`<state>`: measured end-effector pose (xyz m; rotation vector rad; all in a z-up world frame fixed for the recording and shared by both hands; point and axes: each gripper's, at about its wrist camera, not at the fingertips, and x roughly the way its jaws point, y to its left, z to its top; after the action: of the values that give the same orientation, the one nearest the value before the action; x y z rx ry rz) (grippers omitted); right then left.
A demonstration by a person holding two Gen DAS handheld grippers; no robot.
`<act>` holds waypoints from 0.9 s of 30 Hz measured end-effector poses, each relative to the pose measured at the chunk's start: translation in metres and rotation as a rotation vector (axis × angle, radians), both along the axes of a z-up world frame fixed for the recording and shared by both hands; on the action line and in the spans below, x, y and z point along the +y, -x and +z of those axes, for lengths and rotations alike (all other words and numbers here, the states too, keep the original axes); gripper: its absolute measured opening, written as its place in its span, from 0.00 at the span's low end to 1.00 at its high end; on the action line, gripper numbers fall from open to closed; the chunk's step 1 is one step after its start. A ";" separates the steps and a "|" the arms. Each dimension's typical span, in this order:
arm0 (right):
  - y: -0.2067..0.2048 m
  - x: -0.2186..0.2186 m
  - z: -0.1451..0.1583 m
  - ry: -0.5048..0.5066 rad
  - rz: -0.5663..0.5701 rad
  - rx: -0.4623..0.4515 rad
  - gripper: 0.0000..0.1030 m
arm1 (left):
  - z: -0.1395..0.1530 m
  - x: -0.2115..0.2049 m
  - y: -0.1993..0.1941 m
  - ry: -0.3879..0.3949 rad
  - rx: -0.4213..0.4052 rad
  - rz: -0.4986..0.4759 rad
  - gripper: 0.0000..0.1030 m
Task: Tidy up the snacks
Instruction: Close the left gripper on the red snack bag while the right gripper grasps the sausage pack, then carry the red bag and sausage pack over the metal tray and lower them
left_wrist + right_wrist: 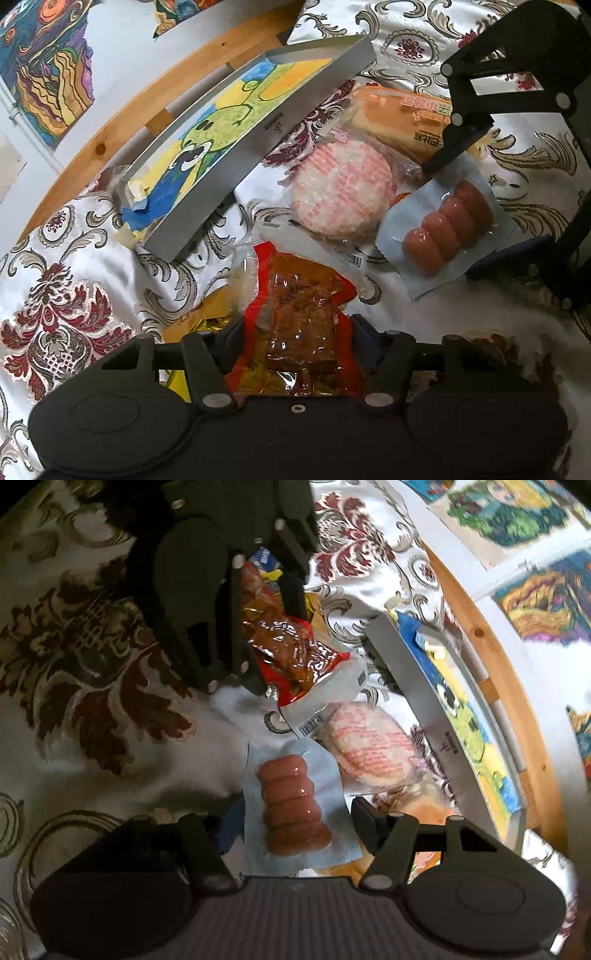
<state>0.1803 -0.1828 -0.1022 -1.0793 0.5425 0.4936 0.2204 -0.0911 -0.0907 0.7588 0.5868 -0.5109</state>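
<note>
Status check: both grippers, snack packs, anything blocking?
Left gripper open around red vacuum-packed tofu snack. Right gripper open around pale-blue sausage pack. Shallow grey tray unobstructed.

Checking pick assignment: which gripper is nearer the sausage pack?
Right. The right gripper straddles the sausage pack; the left gripper sits around the red pouch beside it.

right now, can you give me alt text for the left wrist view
The left gripper straddles a red-edged pack of brown dried tofu on a floral tablecloth, fingers either side. Beyond lie a sausage pack, a round pink-and-white snack, a wrapped bread and a shallow white box, with the right gripper above the sausages.
</note>
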 end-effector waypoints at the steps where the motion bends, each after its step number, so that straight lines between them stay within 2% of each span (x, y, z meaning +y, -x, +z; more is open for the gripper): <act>1: 0.002 0.001 -0.001 0.016 0.010 -0.015 0.65 | 0.001 0.000 0.000 0.001 -0.003 0.003 0.60; 8: 0.017 0.006 -0.012 0.143 0.078 -0.151 0.65 | 0.003 -0.003 0.010 -0.012 -0.065 -0.008 0.60; 14: 0.020 0.005 -0.014 0.191 0.086 -0.230 0.65 | 0.011 -0.002 0.014 0.029 -0.106 -0.004 0.60; 23: 0.018 0.003 -0.003 0.173 0.079 -0.378 0.65 | 0.031 0.009 0.007 0.170 -0.175 0.095 0.60; 27: 0.016 0.004 0.004 0.142 0.069 -0.435 0.65 | 0.037 0.012 0.007 0.209 -0.209 0.118 0.60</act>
<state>0.1641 -0.1784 -0.0985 -1.3005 0.1578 0.2692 0.2134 -0.0787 -0.0539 0.5670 0.3744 -0.3713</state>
